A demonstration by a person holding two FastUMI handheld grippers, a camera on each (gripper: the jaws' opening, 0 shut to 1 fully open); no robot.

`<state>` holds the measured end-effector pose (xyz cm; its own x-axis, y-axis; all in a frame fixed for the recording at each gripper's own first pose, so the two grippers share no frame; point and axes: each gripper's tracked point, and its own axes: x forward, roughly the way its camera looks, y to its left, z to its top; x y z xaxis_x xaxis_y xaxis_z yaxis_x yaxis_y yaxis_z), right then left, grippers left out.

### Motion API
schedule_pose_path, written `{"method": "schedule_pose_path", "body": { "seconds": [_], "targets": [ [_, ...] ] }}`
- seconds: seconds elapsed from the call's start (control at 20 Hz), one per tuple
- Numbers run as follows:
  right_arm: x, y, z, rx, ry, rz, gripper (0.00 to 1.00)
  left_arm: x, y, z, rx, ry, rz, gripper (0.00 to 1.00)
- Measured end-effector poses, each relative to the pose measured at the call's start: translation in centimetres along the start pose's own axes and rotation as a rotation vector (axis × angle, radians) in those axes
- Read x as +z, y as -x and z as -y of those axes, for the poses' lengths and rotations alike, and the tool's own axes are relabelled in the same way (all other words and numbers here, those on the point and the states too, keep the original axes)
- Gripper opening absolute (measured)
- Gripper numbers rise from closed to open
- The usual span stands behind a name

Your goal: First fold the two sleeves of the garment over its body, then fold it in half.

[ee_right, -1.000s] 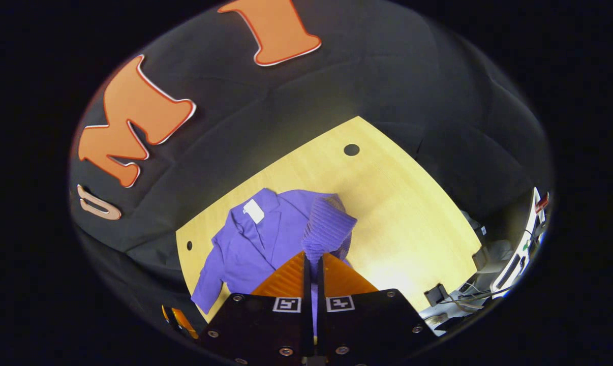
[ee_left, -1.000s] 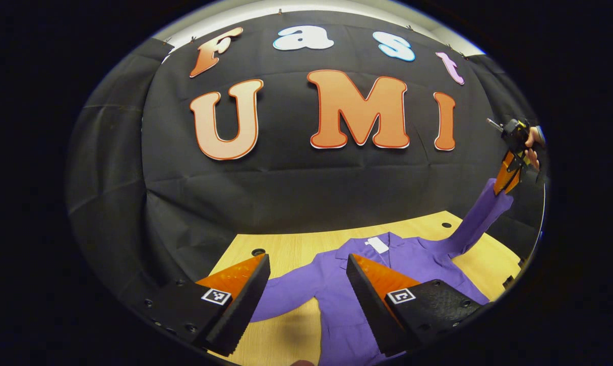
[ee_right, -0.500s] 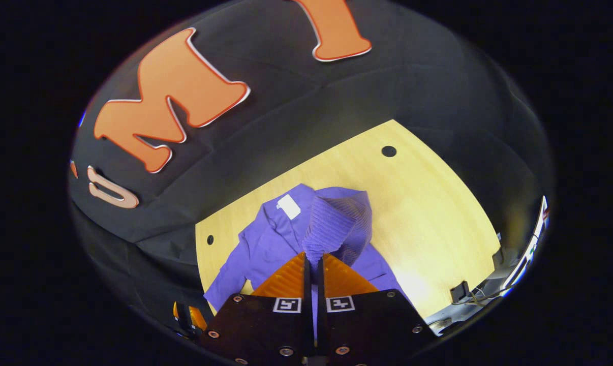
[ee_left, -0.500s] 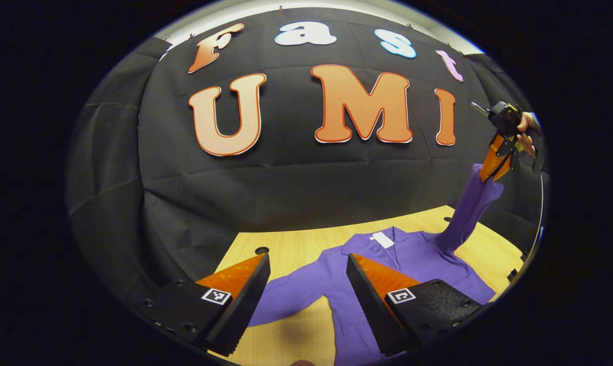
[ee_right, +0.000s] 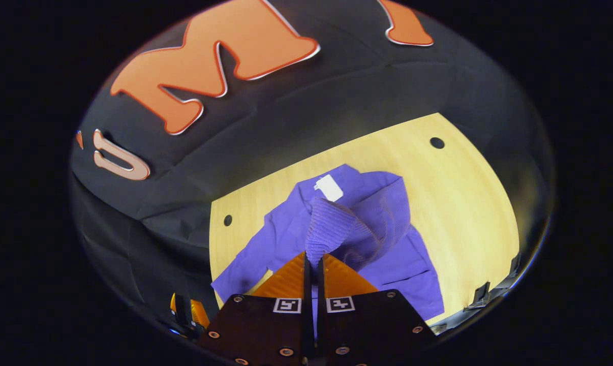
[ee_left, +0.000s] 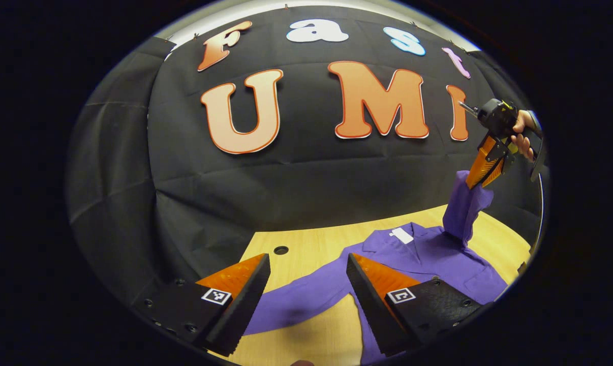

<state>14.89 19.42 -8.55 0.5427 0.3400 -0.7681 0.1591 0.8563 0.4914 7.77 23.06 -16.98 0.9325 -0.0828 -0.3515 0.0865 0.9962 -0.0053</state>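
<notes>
Step 1, first sleeve fold. Right gripper is clamped on the ribbed cuff; sleeve is held lifted above the jacket, which lies flat on the wood table. Left gripper hangs wide, empty, above the other sleeve. Next, by judgement: cuff to be lowered across the body w/o bunching. Fabric thin, purple, limp.

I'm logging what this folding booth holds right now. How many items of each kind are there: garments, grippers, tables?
Garments: 1, the purple garment, one sleeve lifted.
Grippers: 2, the right gripper with its fingers pinching that sleeve, the left gripper with its fingers apart.
Tables: 1, the wooden table.
Total: 4.
</notes>
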Motion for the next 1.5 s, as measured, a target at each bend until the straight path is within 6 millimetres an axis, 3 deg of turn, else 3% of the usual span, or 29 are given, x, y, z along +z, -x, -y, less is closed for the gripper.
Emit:
{"method": "schedule_pose_path", "body": {
  "seconds": [0.4, 0.7, 0.85, 0.9, 0.95, 1.2, 1.25, 1.3, 1.5],
  "targets": [
    [-3.1, -6.9, -4.6, 0.029, 0.009, -0.077, 0.05, -2.3, -0.4, -5.3, 0.076, 0.006, -0.052, 0.95],
    [-4.3, -8.2, -8.3, 0.125, -0.037, -0.12, 0.13, -4.5, -0.7, -7.8, 0.128, 0.022, -0.092, 0.95],
    [-3.8, -7.6, -8.6, 0.145, -0.024, -0.098, 0.24, -5.1, -0.8, -8.9, 0.15, 0.022, -0.113, 0.95],
    [-3.6, -7.1, -8.6, 0.149, -0.02, -0.082, 0.14, -5.3, -0.8, -9.3, 0.158, 0.019, -0.116, 0.95],
    [-3.1, -6.6, -8.4, 0.156, -0.01, -0.059, 0.33, -5.2, -1.0, -9.7, 0.168, 0.015, -0.12, 0.95],
    [-0.5, -2.3, -6.6, 0.151, 0.054, 0.101, 0.53, -5.3, -1.5, -11.8, 0.201, 0.027, -0.175, 0.95],
    [0.0, -1.4, -6.1, 0.148, 0.072, 0.139, 0.72, -5.6, -1.6, -12.2, 0.201, 0.045, -0.198, 0.95],
    [0.4, -0.5, -5.7, 0.141, 0.089, 0.174, 0.64, -6.0, -1.8, -12.6, 0.207, 0.063, -0.22, 0.95],
    [2.2, 3.3, -3.4, 0.113, 0.164, 0.314, 0.85, -8.1, -2.8, -13.5, 0.211, 0.138, -0.34, 0.95]
  ]
}}
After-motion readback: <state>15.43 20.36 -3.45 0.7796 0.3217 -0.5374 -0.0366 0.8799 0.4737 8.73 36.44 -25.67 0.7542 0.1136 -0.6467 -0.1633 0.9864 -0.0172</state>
